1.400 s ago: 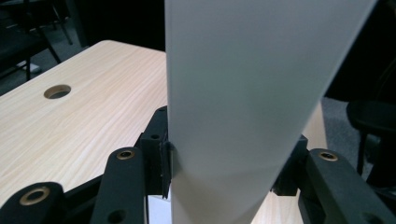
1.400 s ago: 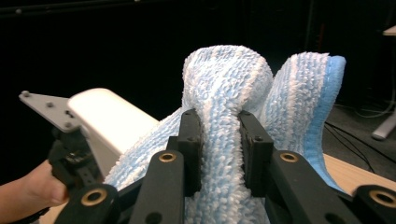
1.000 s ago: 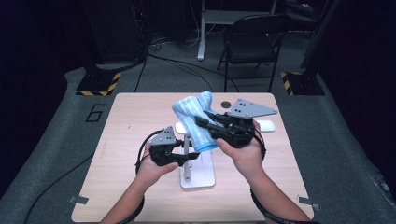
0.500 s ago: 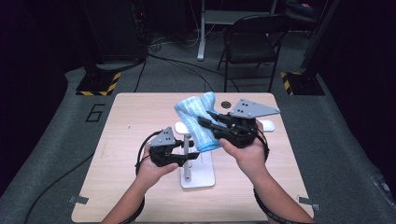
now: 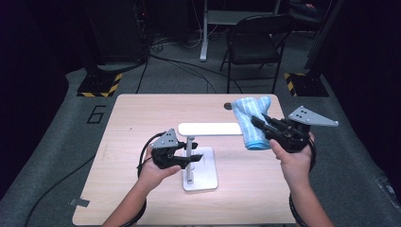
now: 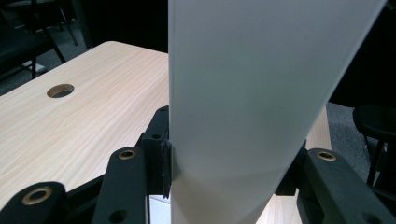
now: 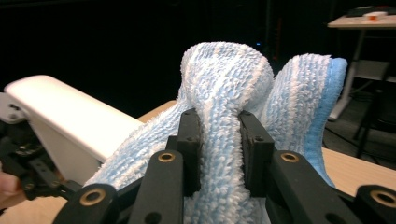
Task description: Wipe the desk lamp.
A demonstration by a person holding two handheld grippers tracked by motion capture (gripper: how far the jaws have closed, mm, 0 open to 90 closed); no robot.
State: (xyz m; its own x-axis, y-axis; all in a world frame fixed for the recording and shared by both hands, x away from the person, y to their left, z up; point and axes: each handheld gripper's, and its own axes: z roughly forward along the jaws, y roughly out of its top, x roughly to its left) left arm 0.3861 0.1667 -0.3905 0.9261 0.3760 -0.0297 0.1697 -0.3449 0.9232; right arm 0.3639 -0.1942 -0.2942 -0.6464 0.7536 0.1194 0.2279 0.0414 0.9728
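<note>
A: Start at your right gripper (image 7: 217, 154). What do its fingers (image 7: 189, 140) have?

B: They are closed to a narrow gap on a bunched fold of the blue towel (image 7: 224, 93); the cloth bulges above them and spills down both sides. In the high view your right gripper (image 5: 259, 121) holds the towel (image 5: 251, 120) lifted at about 2 o'clock on the tabletop (image 5: 142, 113), hanging just off the right end of the lamp head (image 5: 210, 128).

A: And your left gripper (image 6: 229, 158)?

B: Its fingers (image 6: 161, 161) are spread just wide enough to take the white lamp (image 6: 252, 93) between them, one pressed to each side of it. From above, your left gripper (image 5: 194, 160) grips the lamp's thin post (image 5: 188, 158) at about 6 o'clock, with the fingers pointing toward 3 o'clock.

A: What lies around them?

B: The lamp's white base (image 5: 208, 175) sits flat on the tabletop under the post, and the head stretches toward 3 o'clock from the post's top. A round cable hole (image 5: 228, 106) lies just left of the towel. A black folding chair (image 5: 255, 47) stands on the floor beyond the far edge, at 1 o'clock.
</note>
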